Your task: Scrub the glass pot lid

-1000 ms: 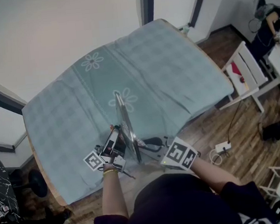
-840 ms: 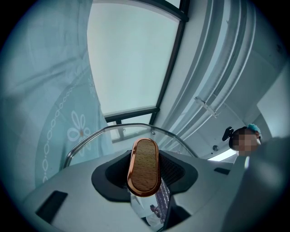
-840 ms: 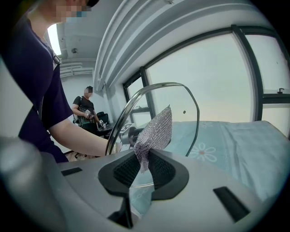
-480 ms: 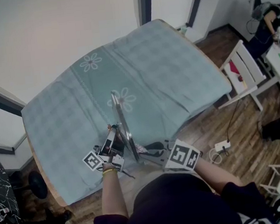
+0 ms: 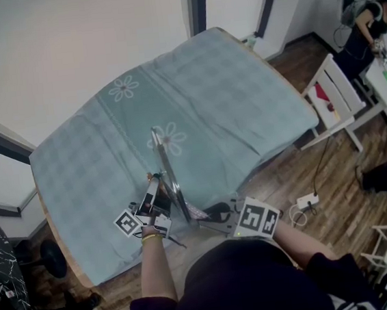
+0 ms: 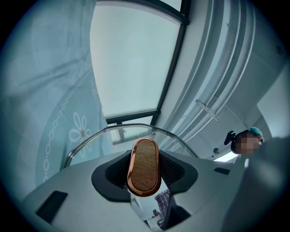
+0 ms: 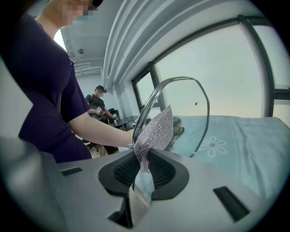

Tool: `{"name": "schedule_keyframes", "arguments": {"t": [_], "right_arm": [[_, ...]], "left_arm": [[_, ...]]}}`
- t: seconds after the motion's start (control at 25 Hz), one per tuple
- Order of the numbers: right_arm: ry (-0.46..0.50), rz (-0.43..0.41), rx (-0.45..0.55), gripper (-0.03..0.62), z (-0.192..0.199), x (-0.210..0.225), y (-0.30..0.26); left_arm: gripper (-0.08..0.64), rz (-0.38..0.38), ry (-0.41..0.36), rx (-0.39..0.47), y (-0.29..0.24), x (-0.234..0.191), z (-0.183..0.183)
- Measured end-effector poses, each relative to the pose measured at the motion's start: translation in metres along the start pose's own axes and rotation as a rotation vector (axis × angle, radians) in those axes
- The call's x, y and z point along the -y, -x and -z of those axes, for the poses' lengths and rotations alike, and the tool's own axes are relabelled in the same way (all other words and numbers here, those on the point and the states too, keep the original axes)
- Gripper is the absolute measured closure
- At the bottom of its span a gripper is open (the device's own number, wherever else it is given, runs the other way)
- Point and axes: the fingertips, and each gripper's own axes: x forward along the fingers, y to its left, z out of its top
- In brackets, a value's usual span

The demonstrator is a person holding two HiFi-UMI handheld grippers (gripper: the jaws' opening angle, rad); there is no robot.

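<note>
Glass lid (image 5: 168, 171) is standing on edge over the near part of the worktop (image 5: 242, 97). From the head view it reads almost as a line, with the long axis running away from the person and leaning slightly left. Can't tell if the bottom rim rests on the cloth or hangs just above it. Left tongs (image 5: 162, 197) are on the lid's left face, pinching the wooden knob (image 6: 145, 166) side-on, and the knob fills the gap between the jaws. That hand is just the fixture. Right tongs (image 5: 207, 215) are on the opposite face at the near, lower end of the rim, clamped on a mesh scrubber (image 7: 156, 131) that sticks up out of the jaws. In the right gripper view the knob side shows through the glass, so the scrubber faces the underside. It sits right at the near rim, overlapping it. Looks like contact, but I can't confirm pressure. My read is that the right tongs are the working side. The unscrubbed glass lies forward and up from the scrubber along the lid's plane, so the stroke should run parallel to that face, away from the person, with the push going left into the glass against the knob grip. Main risk is the lid pivoting around the knob if the push lands far off-centre.
</note>
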Motion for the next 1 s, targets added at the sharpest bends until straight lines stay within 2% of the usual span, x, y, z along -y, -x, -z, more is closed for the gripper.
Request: {"name": "schedule_keyframes", "arguments": {"t": [0.52, 0.76, 1.0], "right_arm": [[-0.001, -0.025, -0.028, 0.532, 0.013, -0.01, 0.011], [-0.046, 0.013, -0.001, 0.532, 0.016, 0.002, 0.021], [-0.074, 0.089, 0.024, 0.532, 0.014, 0.031, 0.031]], "left_arm": [[0.391, 0.005, 0.01, 0.001, -0.001, -0.001, -0.001], [0.391, 0.005, 0.009, 0.001, -0.001, 0.0, -0.002], [0.391, 0.006, 0.01, -0.005, -0.001, 0.0, -0.001]]}}
